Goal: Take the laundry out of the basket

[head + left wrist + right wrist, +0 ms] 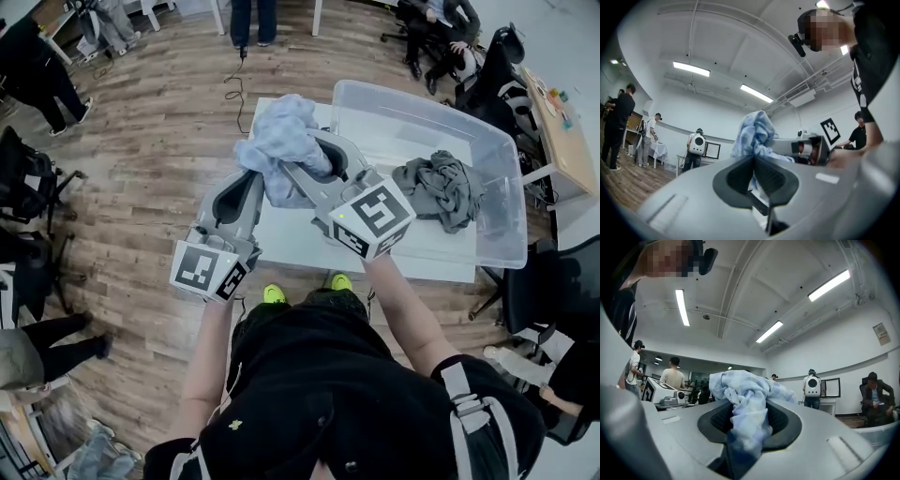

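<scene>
A light blue cloth (281, 141) is bunched up in the air over the left part of the white table (291, 239). My right gripper (311, 159) is shut on it; in the right gripper view the cloth (745, 399) fills the gap between the jaws of that gripper (747, 416). My left gripper (255, 185) is shut, its tips against the hanging cloth (754, 131). Whether the left gripper (752, 159) pinches any fabric I cannot tell. A grey garment (441, 187) lies in the clear plastic basket (502, 202) to the right.
The basket takes up the right half of the table. Office chairs (23, 183) stand at the left and right. Several people stand or sit around the room's far side. A black cable (234, 89) lies on the wood floor beyond the table.
</scene>
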A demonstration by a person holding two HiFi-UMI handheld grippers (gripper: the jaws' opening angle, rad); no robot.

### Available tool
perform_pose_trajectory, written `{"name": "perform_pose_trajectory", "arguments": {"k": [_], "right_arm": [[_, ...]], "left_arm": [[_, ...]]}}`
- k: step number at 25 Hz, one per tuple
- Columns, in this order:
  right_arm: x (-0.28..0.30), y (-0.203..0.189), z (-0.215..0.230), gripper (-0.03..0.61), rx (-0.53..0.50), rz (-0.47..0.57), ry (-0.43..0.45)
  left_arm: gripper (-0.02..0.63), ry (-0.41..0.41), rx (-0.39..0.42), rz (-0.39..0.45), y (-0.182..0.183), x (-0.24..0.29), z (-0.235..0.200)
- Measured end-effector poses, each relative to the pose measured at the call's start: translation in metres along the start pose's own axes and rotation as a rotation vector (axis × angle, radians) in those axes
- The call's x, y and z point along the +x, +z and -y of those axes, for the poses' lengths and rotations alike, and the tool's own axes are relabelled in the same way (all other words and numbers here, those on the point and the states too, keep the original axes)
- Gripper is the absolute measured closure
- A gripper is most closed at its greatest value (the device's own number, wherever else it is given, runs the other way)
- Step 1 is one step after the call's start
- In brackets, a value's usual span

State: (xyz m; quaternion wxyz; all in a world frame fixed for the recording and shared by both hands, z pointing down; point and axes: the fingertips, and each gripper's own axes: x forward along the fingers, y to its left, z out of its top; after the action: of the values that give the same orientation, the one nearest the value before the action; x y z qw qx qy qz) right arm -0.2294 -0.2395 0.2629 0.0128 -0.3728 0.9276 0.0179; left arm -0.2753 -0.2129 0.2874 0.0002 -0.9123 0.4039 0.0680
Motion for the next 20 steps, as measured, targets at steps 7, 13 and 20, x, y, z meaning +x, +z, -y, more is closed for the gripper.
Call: {"name": "perform_pose_trajectory", "arguments": {"k": [7, 13, 20], "right_arm": [[0.045, 0.015, -0.052, 0.443, -0.013, 0.038, 0.047], [0.085, 0.022, -0.099, 0.443, -0.018, 0.057, 0.135], [0.121, 0.019, -0.128, 0.443, 0.011, 0.059, 0.202]], "left_arm": [[0.606, 0.036, 0.023, 0.032, 0.019, -0.046, -0.042], [0.606, 0.117, 0.040, 0.069, 0.034, -0.084, -0.080], [0.606, 0.186, 0.057, 0.078, 0.041, -0.113, -0.114]]}}
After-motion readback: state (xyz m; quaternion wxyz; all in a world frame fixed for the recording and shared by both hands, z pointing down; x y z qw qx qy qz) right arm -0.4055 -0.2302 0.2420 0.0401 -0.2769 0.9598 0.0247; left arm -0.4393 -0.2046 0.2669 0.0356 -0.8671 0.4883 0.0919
